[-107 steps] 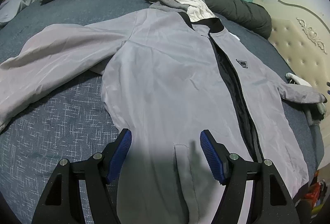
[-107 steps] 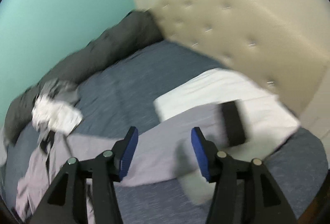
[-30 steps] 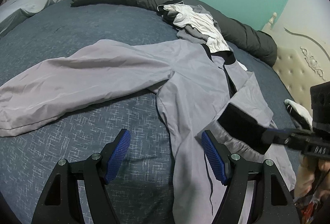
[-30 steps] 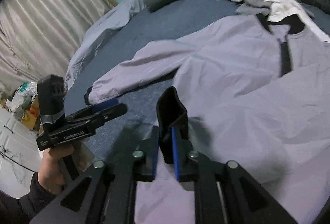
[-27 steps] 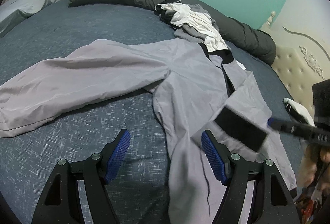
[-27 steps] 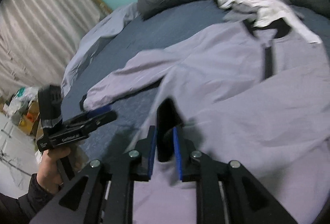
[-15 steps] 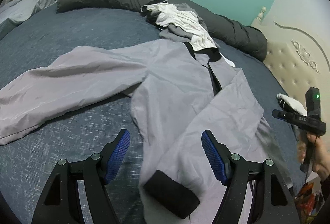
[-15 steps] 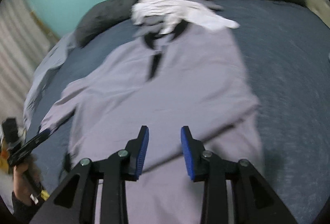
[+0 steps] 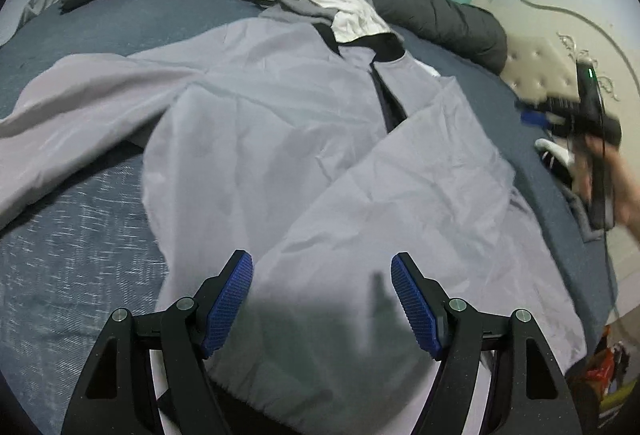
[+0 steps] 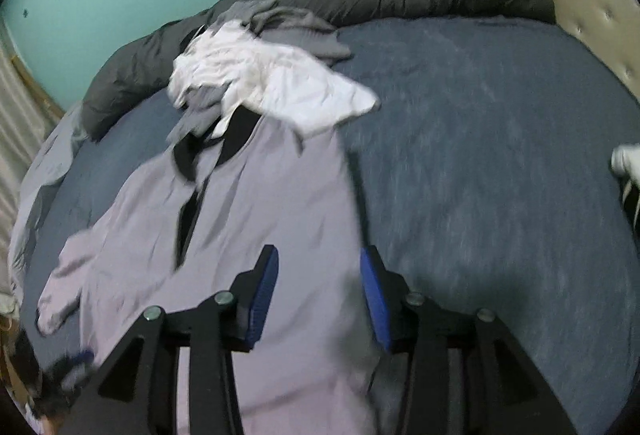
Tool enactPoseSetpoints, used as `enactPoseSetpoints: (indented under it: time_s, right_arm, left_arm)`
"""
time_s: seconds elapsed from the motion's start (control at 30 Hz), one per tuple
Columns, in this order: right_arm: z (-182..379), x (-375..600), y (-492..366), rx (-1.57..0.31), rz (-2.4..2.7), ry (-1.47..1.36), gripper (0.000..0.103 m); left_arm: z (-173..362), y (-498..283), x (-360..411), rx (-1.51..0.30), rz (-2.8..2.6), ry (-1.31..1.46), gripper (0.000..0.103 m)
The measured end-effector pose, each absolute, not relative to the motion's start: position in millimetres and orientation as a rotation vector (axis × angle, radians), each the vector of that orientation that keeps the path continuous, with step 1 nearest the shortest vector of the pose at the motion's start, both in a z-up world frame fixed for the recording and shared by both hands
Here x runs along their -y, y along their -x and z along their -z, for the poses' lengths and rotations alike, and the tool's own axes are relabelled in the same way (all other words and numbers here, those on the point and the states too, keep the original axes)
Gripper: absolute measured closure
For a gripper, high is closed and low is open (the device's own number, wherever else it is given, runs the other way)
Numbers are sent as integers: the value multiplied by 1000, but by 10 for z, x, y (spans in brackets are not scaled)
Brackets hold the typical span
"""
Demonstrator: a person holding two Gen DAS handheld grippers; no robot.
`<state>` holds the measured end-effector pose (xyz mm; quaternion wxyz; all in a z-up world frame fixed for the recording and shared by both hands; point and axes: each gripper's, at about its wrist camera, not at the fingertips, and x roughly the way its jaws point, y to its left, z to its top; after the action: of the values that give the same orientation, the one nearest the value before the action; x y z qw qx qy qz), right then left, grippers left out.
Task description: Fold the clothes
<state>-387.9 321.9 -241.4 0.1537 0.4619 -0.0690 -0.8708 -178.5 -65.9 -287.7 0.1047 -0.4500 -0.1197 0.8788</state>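
left wrist: grey jacket (image 9: 280, 139) flat on the bed (image 9: 80, 235), left gripper (image 9: 322, 301) wide, empty, over hem; unfolded sleeve (image 9: 72, 115) stretches off left, so closer to it | right wrist: right gripper (image 10: 318, 293) opening, empty, over jacket's right edge

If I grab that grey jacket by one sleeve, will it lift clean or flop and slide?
The jacket will probably flop: it lies limp and creased on the bed. Its smooth sheen suggests it may slide. Its outstretched sleeve would likely trail behind.
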Motion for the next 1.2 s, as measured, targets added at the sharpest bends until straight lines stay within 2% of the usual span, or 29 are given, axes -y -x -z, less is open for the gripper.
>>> enactPoseSetpoints:
  time_s: [0.17, 0.3, 0.43, 0.57, 0.6, 0.67, 0.73, 0.83, 1.2]
  right_arm:
    - [2479, -3170, 4482, 126, 2514, -1353, 58]
    - [2576, -3062, 4862, 63, 2486, -1377, 49]
    - [2735, -2869, 5159, -88, 2468, -1414, 49]
    - [2899, -2791, 5353, -127, 2444, -1451, 49]
    - [2932, -2782, 5380, -117, 2433, -1453, 51]
    - [2998, -2741, 5404, -112, 2394, -1461, 65]
    - [3073, -2696, 5411, -128, 2360, -1478, 84]
    - [3092, -2722, 5411, -109, 2374, -1475, 98]
    - [3153, -3003, 5453, -46, 2587, -1518, 101]
  left_arm:
    - [3019, 1866, 693, 375, -2609, 1349, 27]
    - [3097, 1909, 739, 400, -2610, 1369, 27]
    - [3158, 1922, 722, 383, -2606, 1387, 27]
    - [3211, 1931, 688, 354, -2606, 1395, 26]
    - [3228, 1935, 684, 348, -2601, 1397, 25]
    - [3262, 1941, 693, 349, -2593, 1402, 25]
    - [3284, 1947, 701, 346, -2591, 1404, 25]
    - [3287, 1946, 679, 325, -2597, 1402, 24]
    - [3302, 1967, 661, 300, -2593, 1403, 21]
